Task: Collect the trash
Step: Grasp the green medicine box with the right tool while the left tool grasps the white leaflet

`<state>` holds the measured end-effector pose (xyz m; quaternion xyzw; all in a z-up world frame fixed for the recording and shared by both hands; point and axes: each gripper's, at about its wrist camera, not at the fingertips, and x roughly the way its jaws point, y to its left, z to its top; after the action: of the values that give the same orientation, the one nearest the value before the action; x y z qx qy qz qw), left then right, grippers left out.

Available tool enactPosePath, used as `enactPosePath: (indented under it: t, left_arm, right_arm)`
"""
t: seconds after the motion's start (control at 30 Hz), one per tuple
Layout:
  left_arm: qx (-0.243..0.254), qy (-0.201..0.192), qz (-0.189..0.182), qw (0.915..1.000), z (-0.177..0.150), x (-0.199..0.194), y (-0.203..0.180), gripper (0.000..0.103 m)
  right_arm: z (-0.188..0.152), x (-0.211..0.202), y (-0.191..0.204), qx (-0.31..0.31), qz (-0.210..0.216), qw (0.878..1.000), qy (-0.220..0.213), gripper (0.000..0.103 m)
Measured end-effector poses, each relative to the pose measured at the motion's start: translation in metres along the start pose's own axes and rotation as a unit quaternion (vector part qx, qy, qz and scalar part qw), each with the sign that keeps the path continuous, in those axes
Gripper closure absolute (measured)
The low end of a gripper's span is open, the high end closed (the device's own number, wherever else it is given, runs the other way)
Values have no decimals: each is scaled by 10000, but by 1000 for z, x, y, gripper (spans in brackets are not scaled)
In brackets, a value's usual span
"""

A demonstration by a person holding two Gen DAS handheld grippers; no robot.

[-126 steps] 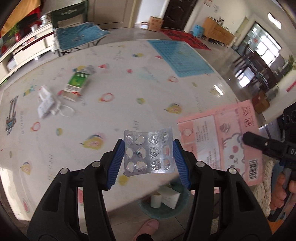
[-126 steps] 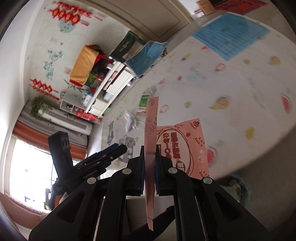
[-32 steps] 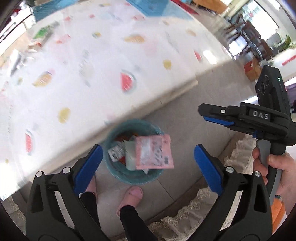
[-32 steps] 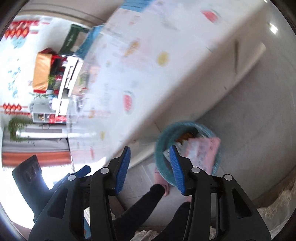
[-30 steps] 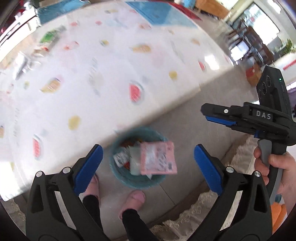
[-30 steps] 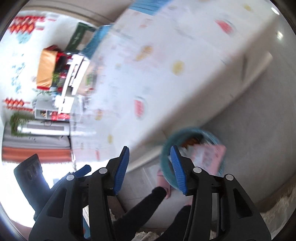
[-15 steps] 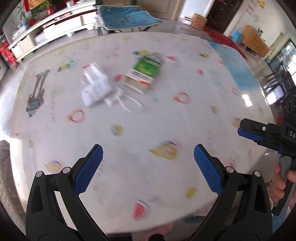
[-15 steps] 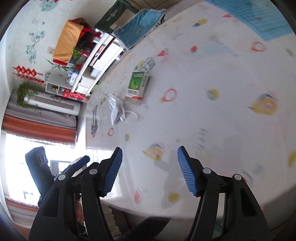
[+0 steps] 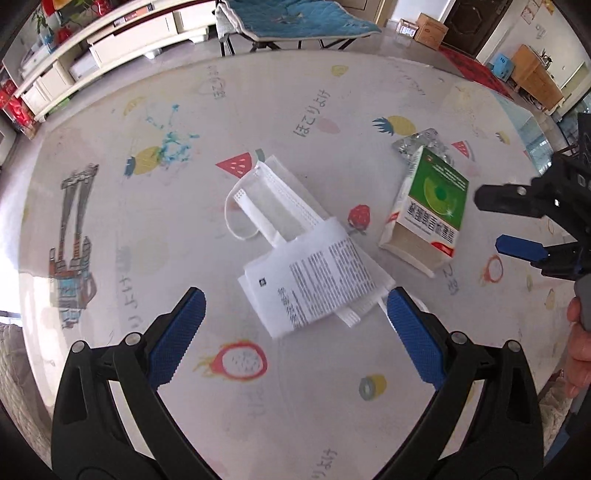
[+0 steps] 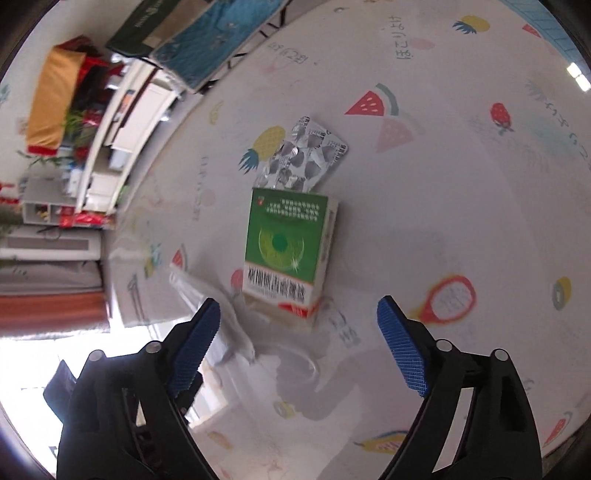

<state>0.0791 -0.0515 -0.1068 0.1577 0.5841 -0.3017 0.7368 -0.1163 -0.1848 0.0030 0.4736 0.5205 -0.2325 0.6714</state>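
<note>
A white face mask (image 9: 273, 199) lies on the fruit-print table, with a folded printed leaflet (image 9: 317, 269) over its near end. My left gripper (image 9: 295, 332) hovers open just above the leaflet, nothing between its fingers. To the right lies a green medicine box (image 9: 428, 206) (image 10: 284, 251), a silver blister pack (image 10: 303, 155) (image 9: 417, 142) behind it. My right gripper (image 10: 295, 343) hangs over the box's near end, its jaws opening wide and empty. It also shows at the right edge of the left wrist view, as the right gripper (image 9: 517, 225).
The table's cloth (image 9: 184, 110) carries fruit prints and writing. Beyond its far edge stand a blue-cushioned folding chair (image 9: 295, 18) and white cabinets (image 9: 110, 48). A lace edge (image 9: 554, 398) hangs at the table's near right.
Both grippers have swung from the floor bin, where the pink packet and blister pack lie, back over the table. They now hang close above the mask, leaflet and green box; the right jaws have widened.
</note>
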Motion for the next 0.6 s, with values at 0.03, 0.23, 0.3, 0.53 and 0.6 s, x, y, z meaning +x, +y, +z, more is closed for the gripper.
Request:
enactPosePath:
  t: [0.03, 0.23, 0.3, 0.53, 0.6]
  left_arm:
    - [0, 36, -15, 10000, 2, 4, 0, 7]
    - [0, 221, 112, 9997, 9, 25, -7, 7]
    - [-108, 327, 229, 9991, 10, 31, -6, 7]
    - [-392, 325, 186, 9985, 12, 38, -1, 7]
    - [-434, 239, 92, 9987, 11, 35, 3, 13]
  right_arm:
    - [4, 6, 5, -30, -96, 9999, 25, 16]
    - [14, 36, 19, 66, -697, 9975, 114, 16]
    - [16, 40, 21, 102, -757, 9970, 118, 16]
    - [20, 52, 34, 135, -1117, 9937, -8, 15]
    - [19, 54, 36, 113, -1189, 9928, -68, 15]
